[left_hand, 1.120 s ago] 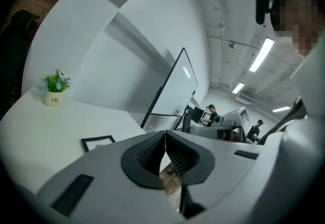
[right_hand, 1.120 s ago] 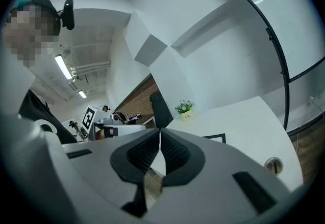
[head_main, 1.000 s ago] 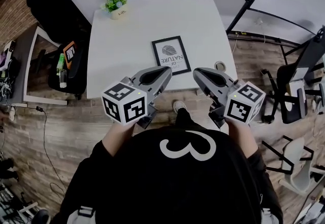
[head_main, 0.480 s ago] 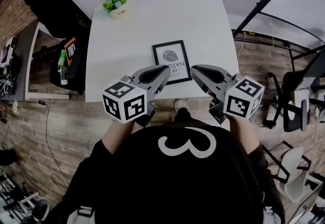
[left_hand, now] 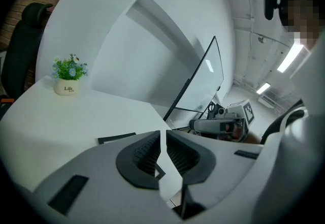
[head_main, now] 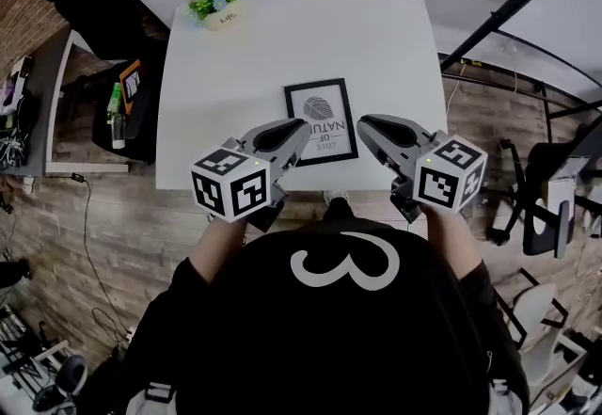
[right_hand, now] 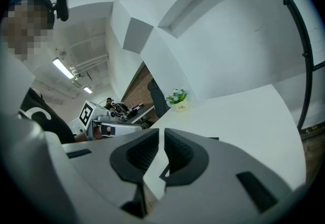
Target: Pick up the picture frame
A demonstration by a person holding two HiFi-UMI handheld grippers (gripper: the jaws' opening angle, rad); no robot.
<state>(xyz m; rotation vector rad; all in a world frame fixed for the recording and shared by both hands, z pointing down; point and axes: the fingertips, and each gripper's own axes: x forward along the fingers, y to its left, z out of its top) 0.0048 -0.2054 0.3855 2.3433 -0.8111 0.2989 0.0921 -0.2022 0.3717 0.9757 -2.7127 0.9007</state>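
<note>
The picture frame (head_main: 321, 121) lies flat near the front edge of the white worktop (head_main: 282, 37). Its long axis runs away from the person, the far end leaning slightly left and the lettering at the near end. The left gripper (head_main: 303, 128) and right gripper (head_main: 362, 124) flank its near end, each with jaws together on nothing.

Picture frame (head_main: 321, 120) on the bench: print under a fingerprint-like motif, "OF" and "NATU…" legible, the rest too small to read.
White flower pot (left_hand: 66, 87): "Life", with smaller print below it unreadable.
Person's black shirt (head_main: 282, 347): large white "3".
</note>
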